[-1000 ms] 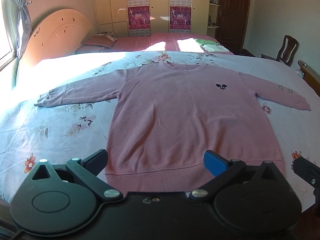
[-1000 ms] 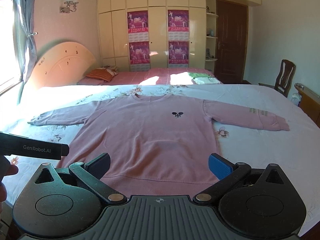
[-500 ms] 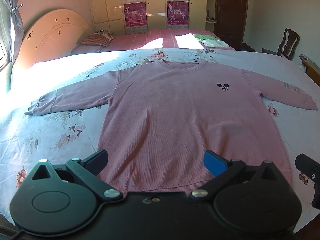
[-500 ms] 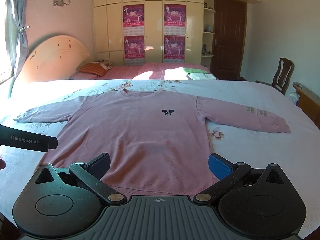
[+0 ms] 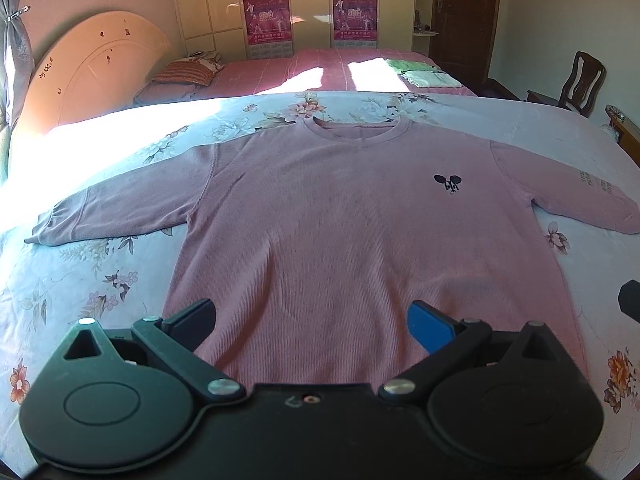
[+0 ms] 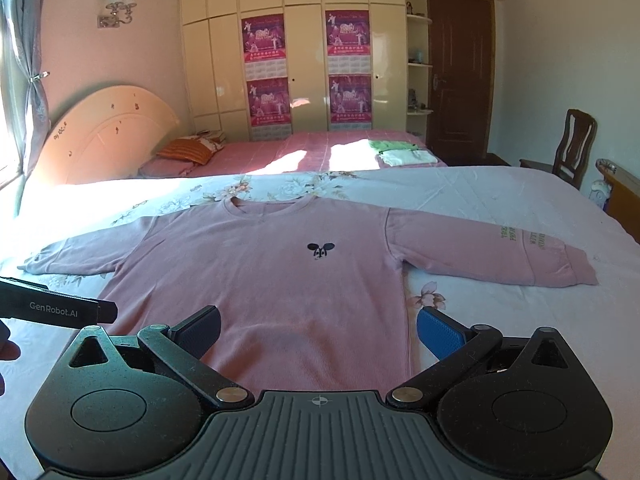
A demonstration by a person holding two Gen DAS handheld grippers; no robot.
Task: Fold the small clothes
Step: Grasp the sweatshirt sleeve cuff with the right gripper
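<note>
Pink sweatshirt [image 5: 332, 240] lay flat and face up on the floral bedsheet [image 5: 72, 288], sleeves spread wide. Looked soft, light and floppy, so best pinched at a cuff or hem corner. Left gripper [image 5: 312, 322] and right gripper [image 6: 318, 330] both gaped wide, holding nothing. Only saw the right cuff [image 6: 564, 266] whole from the right wrist.

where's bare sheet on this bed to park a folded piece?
Free: floral sheet right of the pink sweatshirt, below its right sleeve; the far strip beyond the collar; sheet under the left sleeve. Crowded: bed centre, under the sweatshirt, with left gripper and right gripper open over its hem.
</note>
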